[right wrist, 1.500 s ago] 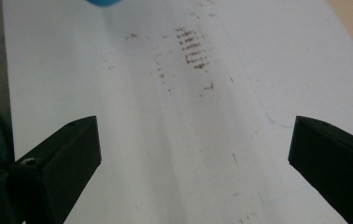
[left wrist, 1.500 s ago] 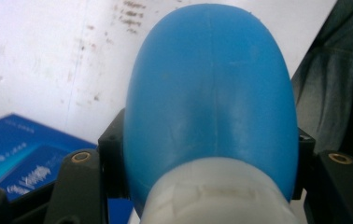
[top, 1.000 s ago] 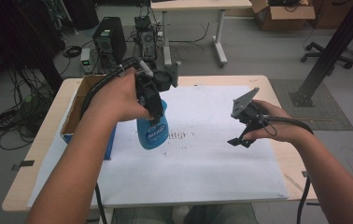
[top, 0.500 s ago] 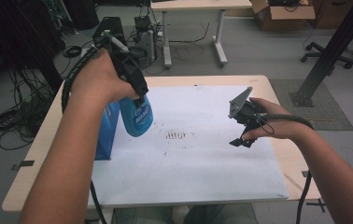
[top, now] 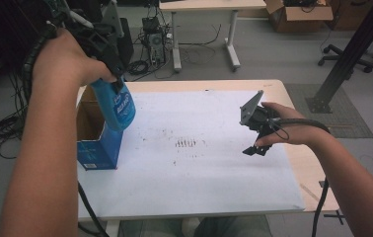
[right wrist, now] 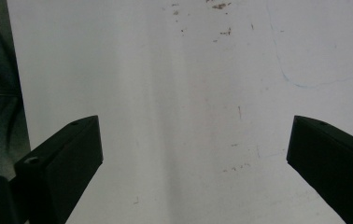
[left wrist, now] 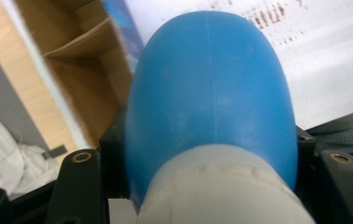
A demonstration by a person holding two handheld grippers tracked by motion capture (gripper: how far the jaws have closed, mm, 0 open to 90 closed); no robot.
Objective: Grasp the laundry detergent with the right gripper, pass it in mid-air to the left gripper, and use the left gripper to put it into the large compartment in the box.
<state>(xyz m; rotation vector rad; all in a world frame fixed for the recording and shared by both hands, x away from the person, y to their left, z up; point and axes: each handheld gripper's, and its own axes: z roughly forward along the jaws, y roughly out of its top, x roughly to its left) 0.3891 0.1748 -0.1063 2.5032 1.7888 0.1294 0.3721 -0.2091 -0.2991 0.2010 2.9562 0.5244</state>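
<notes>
1. The blue bottle (top: 118, 106) hangs in the air over the left side of the table, above the open top of the box (top: 95, 148), with its rounded body pointing down and tilted slightly toward the middle of the table. A white label with lettering shows on its side in the high view.
2. In the left gripper view the bottle (left wrist: 209, 88) sits close to the lens, its blue body widening away from a pale neck at the bottom edge (the neck is blurred).
3. The left gripper (top: 103, 44) is clenched on the bottle just below that neck, with 1 black jaw pressing on each side of it. The left hand (top: 66, 57) holds the gripper high, near the top left corner of the high view.
4. The box is blue outside and brown cardboard inside, and it stands at the left edge of the white sheet (top: 199, 192) that covers most of the table (top: 303, 165). Its inside (left wrist: 72, 60) shows behind the bottle in the left gripper view.
5. Small dark marks (top: 187, 144) lie near the middle of the sheet.
6. The right gripper (top: 256, 148) hovers over the right part of the sheet, well apart from the bottle. Its 2 jaws stand wide and released, with nothing but bare sheet (right wrist: 188, 116) between them.
</notes>
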